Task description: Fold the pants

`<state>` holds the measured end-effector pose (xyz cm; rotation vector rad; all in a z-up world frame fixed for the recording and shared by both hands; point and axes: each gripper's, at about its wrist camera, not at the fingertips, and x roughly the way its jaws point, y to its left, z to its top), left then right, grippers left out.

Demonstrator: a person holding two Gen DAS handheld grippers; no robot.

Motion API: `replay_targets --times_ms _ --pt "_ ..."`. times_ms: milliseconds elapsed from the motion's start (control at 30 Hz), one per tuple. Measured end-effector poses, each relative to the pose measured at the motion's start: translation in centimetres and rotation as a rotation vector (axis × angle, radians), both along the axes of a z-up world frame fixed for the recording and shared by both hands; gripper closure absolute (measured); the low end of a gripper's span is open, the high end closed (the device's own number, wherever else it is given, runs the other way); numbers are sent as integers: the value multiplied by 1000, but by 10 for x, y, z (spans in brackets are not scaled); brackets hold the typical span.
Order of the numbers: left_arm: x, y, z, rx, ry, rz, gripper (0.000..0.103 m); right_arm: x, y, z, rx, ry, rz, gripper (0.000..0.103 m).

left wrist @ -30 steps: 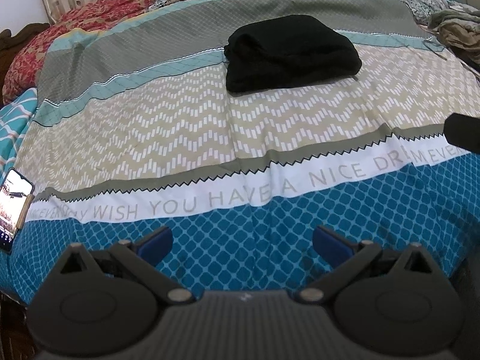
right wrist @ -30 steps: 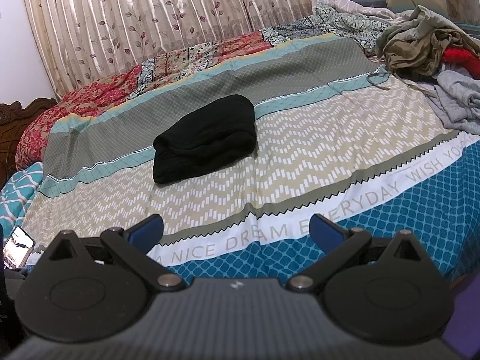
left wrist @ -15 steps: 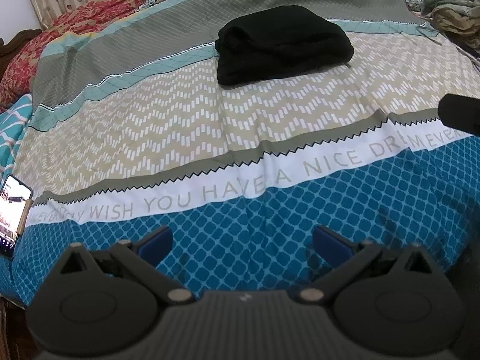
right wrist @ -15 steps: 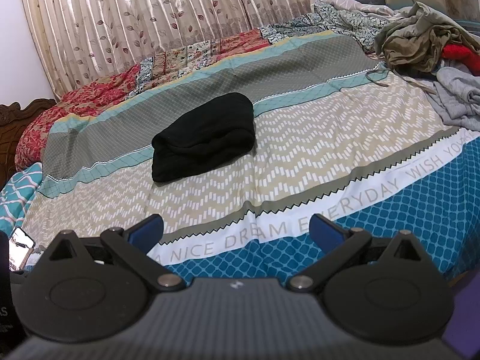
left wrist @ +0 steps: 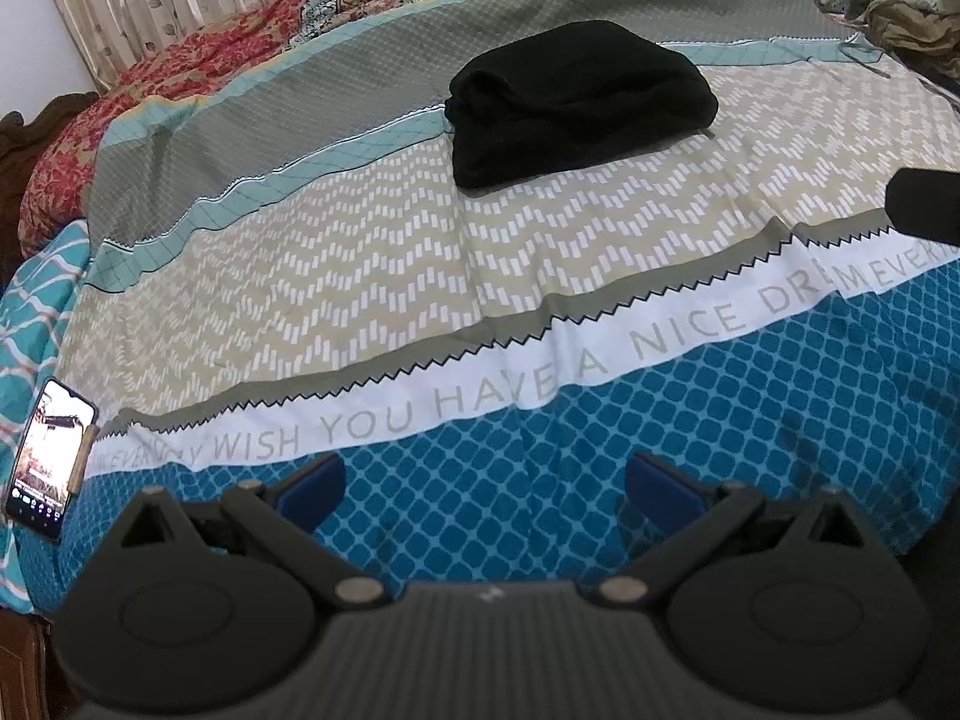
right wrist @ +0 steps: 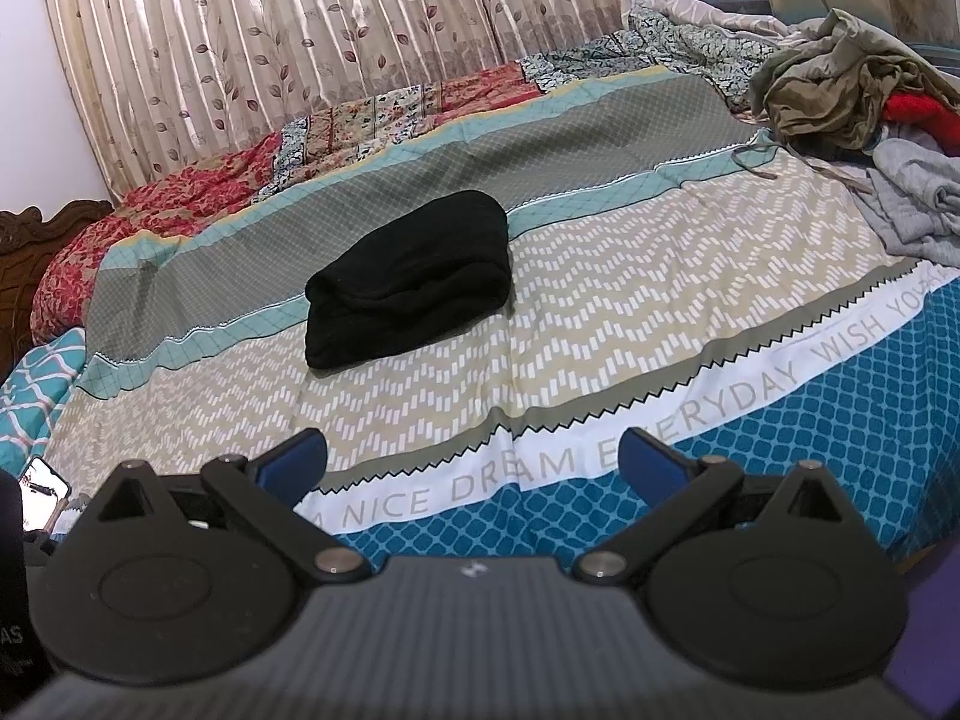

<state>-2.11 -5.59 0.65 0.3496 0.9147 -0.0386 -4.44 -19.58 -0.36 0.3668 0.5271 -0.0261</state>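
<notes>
Left wrist view first: the left gripper (left wrist: 485,483) has its two blue-padded fingers (left wrist: 312,483) spread wide apart, grasping nothing, and it hovers over the deep-blue lattice-patterned band of the printed bedspread (left wrist: 660,420). Just beyond the fingertips runs a white strip printed with grey letters reading "WISH YOU HAVE A NICE DREAM", edged by a dark zigzag line. Past that lies a beige zone of white chevron dashes, and on its far edge, overlapping a teal stripe, sits the pair of black pants (left wrist: 576,102), already folded into a thick, rounded bundle. It lies well apart from both grippers, touched by neither. A dark rounded object pokes in from the right edge; I cannot tell what it is. At the left edge of the bed, a smartphone with a lit screen (left wrist: 51,459) rests on the cover.

Right wrist view: the right gripper (right wrist: 471,459) is likewise released, its blue fingers (right wrist: 651,459) held wide with only bedspread showing between them. The folded black pants (right wrist: 408,288) appear ahead and slightly left. Farther out, on the right side of the bed, lies a loose heap of olive, red and grey clothes (right wrist: 852,102). A red floral quilt (right wrist: 180,204) is bunched along the far side, and behind it hang cream pleated curtains with a leaf-and-vine print (right wrist: 330,30).
</notes>
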Motion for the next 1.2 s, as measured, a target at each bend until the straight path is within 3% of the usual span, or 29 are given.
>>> replay_targets --times_ms 1200 --pt "3 1 -4 19 15 9 0 -2 -1 0 13 -9 -15 0"
